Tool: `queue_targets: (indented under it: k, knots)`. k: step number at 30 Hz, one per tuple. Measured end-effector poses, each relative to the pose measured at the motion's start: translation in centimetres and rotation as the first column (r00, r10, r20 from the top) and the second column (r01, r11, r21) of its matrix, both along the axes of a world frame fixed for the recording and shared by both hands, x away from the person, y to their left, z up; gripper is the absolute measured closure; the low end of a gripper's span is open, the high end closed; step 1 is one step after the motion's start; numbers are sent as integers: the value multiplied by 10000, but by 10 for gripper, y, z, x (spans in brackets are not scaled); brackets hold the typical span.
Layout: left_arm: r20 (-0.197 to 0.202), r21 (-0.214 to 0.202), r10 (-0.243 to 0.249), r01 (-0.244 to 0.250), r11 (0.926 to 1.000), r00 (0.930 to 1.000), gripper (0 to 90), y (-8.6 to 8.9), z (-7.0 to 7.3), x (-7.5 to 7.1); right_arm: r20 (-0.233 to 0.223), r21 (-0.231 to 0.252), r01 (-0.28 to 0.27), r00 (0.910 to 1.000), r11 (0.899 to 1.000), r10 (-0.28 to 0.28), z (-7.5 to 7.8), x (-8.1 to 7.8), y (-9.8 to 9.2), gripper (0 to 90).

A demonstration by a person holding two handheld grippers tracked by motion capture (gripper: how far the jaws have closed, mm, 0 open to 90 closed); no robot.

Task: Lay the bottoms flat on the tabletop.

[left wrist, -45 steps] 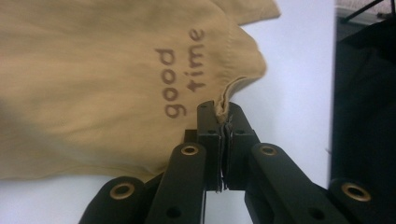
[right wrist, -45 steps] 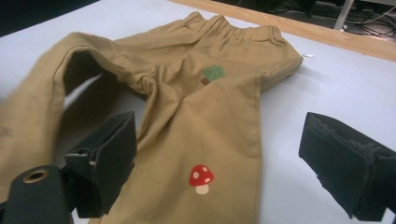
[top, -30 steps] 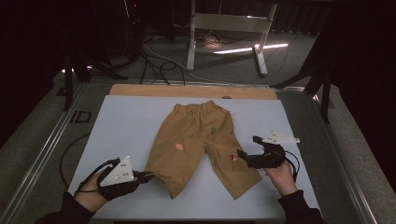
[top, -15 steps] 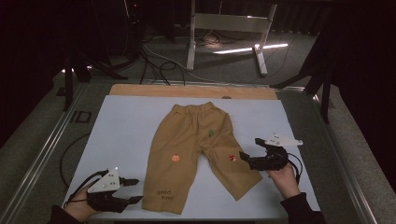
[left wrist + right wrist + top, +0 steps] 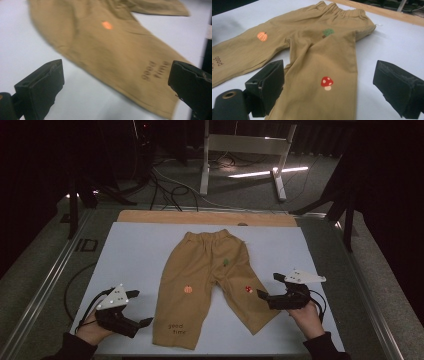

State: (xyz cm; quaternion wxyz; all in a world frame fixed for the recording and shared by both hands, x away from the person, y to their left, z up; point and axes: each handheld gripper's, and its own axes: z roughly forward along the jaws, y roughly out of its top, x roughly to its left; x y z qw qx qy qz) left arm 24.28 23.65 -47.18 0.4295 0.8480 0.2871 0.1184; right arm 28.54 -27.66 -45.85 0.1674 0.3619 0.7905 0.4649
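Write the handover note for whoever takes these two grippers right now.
Left gripper: open, its jaws have just been opening, nothing between them; it sits on the white mat just beside the hem of the leg printed "good time".
Right gripper: open, holding nothing, at the outer edge of the other leg, near the mushroom patch.
Trousers: tan, flat on the mat, waistband away from the person, legs spread towards the person.
Done: trousers laid out roughly flat, both grippers free of the cloth.
Left: probably folding; no fold has been made yet.
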Motion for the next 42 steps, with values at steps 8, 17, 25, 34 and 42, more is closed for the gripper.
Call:
queue_targets:
  k: [8,17,25,34,42]
  knots:
    - [160,-191,1172,-1169,9930,9930,13,15,-11,13,-42,43,77,10000,10000,-76,-3,-5,-4,124]
    - [417,-95,2018,-2016,9794,9785,13,19,-18,14,-55,-209,-237,9997,9995,236,-7,-20,1,119]
    - [583,-89,2417,-2416,9703,9686,13,21,-21,10,-91,-571,-368,9993,9977,363,-5,-40,14,124]
    - [599,-221,2412,-2403,9704,9686,13,23,-20,10,-1216,-439,-2702,9570,9618,2633,-23,-62,30,459]
    - [598,-245,2375,-2365,9713,9695,14,23,-20,10,-1562,-1762,-4091,9096,8953,3849,-42,-67,39,565]
